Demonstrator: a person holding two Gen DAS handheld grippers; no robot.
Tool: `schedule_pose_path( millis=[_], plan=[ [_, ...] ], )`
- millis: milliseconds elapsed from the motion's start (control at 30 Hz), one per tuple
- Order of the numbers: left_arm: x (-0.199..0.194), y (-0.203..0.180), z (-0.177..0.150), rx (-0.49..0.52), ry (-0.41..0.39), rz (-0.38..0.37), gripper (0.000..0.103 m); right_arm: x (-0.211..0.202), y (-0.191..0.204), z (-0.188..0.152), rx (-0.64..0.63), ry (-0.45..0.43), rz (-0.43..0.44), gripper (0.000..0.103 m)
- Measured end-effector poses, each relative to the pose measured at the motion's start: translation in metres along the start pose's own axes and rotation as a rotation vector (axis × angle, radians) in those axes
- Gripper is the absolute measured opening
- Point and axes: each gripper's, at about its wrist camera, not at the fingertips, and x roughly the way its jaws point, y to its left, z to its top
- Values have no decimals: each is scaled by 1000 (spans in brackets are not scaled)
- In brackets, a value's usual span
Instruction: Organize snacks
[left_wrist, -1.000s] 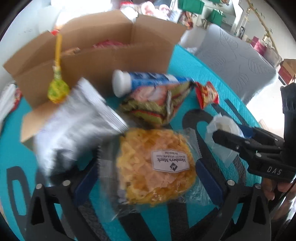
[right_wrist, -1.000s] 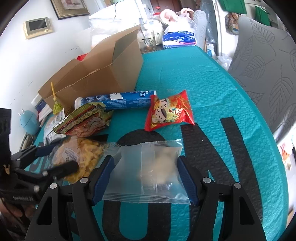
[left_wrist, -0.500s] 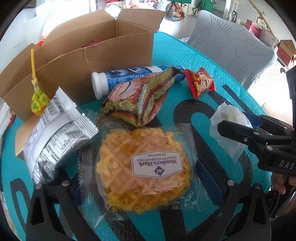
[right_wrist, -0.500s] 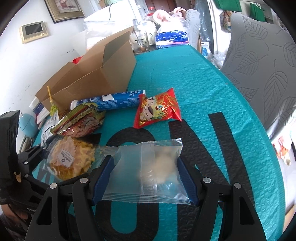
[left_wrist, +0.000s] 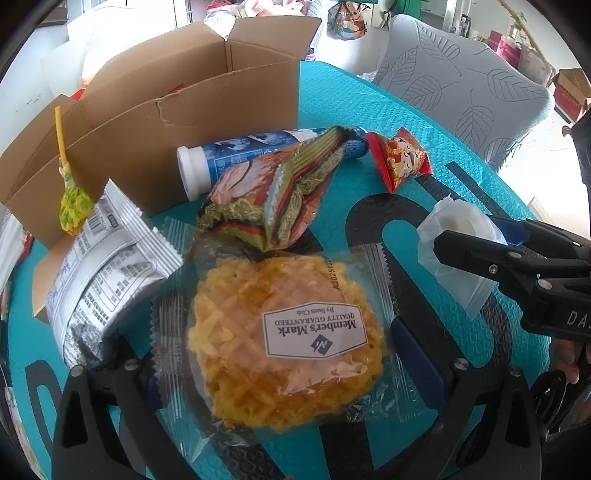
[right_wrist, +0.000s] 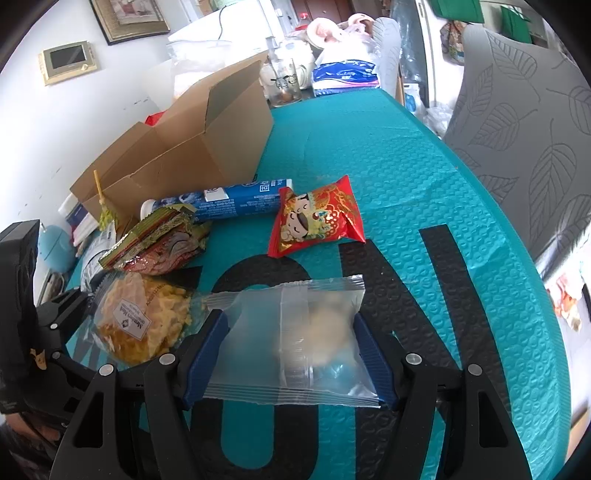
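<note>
- My left gripper (left_wrist: 280, 354) is clamping the clear-wrapped yellow waffle cake (left_wrist: 284, 343), near the open brown cardboard box (left_wrist: 155, 122).
- My right gripper (right_wrist: 291, 354) is gripping the frosted plastic pastry packet (right_wrist: 295, 339), farther from that box.

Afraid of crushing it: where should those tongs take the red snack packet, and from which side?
Come from above and pinch the red snack packet across its puffy middle, near edge to far edge. It lies flat on the teal mat with bare mat along both, and its crimped ends look thin, probably slippery.
</note>
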Motion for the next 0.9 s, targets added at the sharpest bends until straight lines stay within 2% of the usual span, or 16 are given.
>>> schedule_pose_path(
  millis=[167, 333, 500, 733, 900],
  plan=[
    [0, 1, -7, 26, -53, -15, 103, 0, -2, 1, 10, 7, 8, 71],
    [2, 2, -3, 38, -12, -25, 103, 1, 0, 1, -1, 6, -5, 71],
    [3, 1, -3, 63, -37, -37, 103, 2, 4, 0, 1, 3, -25, 72],
    [-8, 4, -7, 89, -62, -58, 83, 7, 15, 0, -23, 1, -46, 72],
    [-11, 6, -6, 77, -64, -76, 79, 7, 15, -2, -23, -5, -39, 72]
  ],
)
